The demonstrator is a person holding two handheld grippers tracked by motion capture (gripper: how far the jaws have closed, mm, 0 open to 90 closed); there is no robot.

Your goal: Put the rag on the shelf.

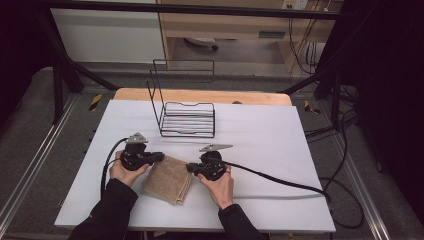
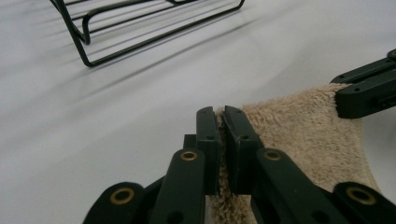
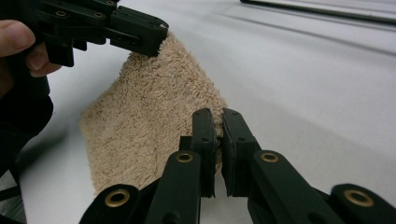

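Note:
A folded tan towel [image 1: 167, 179] lies on the white table between the person's two hands. My left gripper [image 1: 159, 157] is shut on the towel's far left corner; in the left gripper view [image 2: 220, 112] a thin edge of the towel [image 2: 299, 135] is pinched between the pads. My right gripper [image 1: 190, 167] is shut on the towel's far right corner, and in the right gripper view [image 3: 218, 114] its pads clamp the edge of the towel [image 3: 154, 107]. The left gripper [image 3: 156, 32] holds its corner raised, so the cloth slopes up toward it.
A black wire rack [image 1: 187, 117] with a tall back frame stands behind the towel near the table's far edge, also in the left gripper view [image 2: 140, 28]. Black cables [image 1: 280, 180] trail from both grippers across the white table [image 1: 280, 140] and over its right edge.

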